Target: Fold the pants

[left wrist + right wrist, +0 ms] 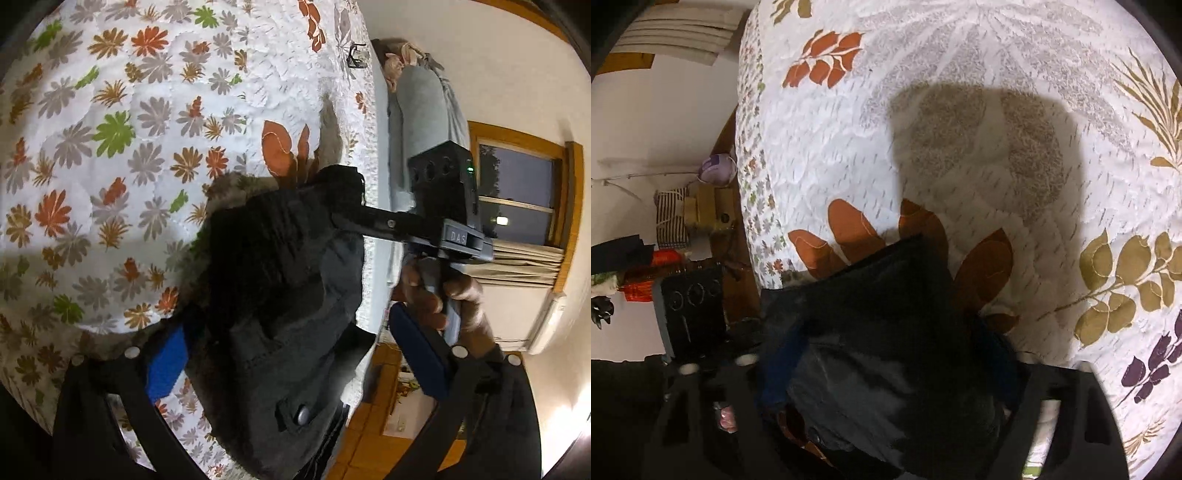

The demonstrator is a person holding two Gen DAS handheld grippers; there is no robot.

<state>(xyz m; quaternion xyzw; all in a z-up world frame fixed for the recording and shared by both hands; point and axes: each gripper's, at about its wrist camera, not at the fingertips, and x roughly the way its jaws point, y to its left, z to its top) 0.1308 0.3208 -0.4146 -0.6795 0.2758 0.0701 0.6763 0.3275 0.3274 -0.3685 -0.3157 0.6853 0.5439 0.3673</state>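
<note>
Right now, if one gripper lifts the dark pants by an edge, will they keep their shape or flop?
Probably flop: the pants lie bunched in soft folds on the bedspread. The cloth looks thick, with a snap button, so likely a bit heavy and inclined to sag. It seems matte, so unlikely to slip from the blue fingers.

Dark pants [273, 295] on floral bedspread [110, 147] btwn wide-open left tool [295, 354] pads (blue), right tool [369, 218] alongside.

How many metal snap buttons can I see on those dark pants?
1. A single round silver snap sits on a small tab near the lower edge of the dark pants, in the left wrist view. More may be hidden in the folds.
</note>
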